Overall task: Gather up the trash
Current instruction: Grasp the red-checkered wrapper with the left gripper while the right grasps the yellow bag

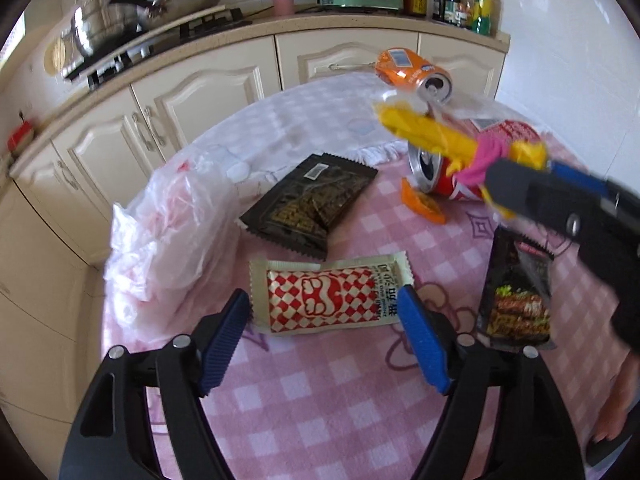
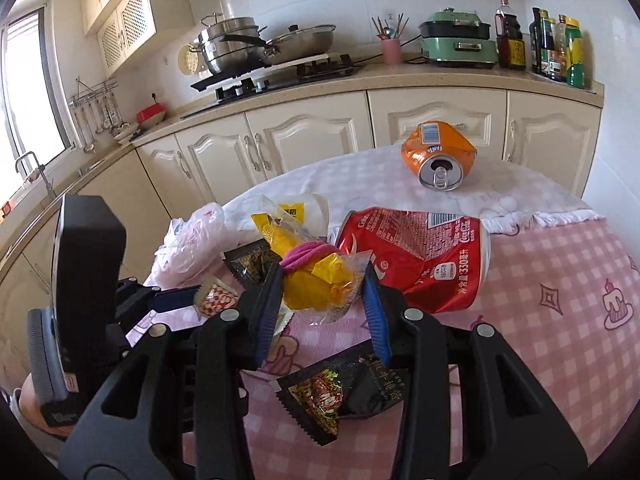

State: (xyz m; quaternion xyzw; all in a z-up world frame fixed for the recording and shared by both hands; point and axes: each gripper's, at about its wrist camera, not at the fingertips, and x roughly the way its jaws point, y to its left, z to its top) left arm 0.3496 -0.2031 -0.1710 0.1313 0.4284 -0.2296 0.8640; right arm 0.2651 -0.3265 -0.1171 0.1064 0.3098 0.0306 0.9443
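My right gripper (image 2: 322, 280) is shut on a yellow and pink wrapper (image 2: 316, 280) and holds it above the table; the wrapper also shows in the left wrist view (image 1: 440, 136). My left gripper (image 1: 324, 300) is open, its fingers either side of a red-and-white checked packet (image 1: 328, 294) lying on the pink checked tablecloth (image 1: 320, 400). A white plastic bag (image 1: 168, 236) sits at the table's left edge. A crushed red can (image 2: 420, 260), a crushed orange can (image 2: 438, 154) and two dark snack wrappers (image 1: 312, 204) (image 1: 516, 292) lie on the table.
A small orange wrapper piece (image 1: 424, 204) lies by the red can. Cream cabinets (image 2: 304, 140) and a counter with a stove, pots (image 2: 236, 46), a green appliance (image 2: 456, 44) and bottles stand behind the table. The table edge drops off at the left.
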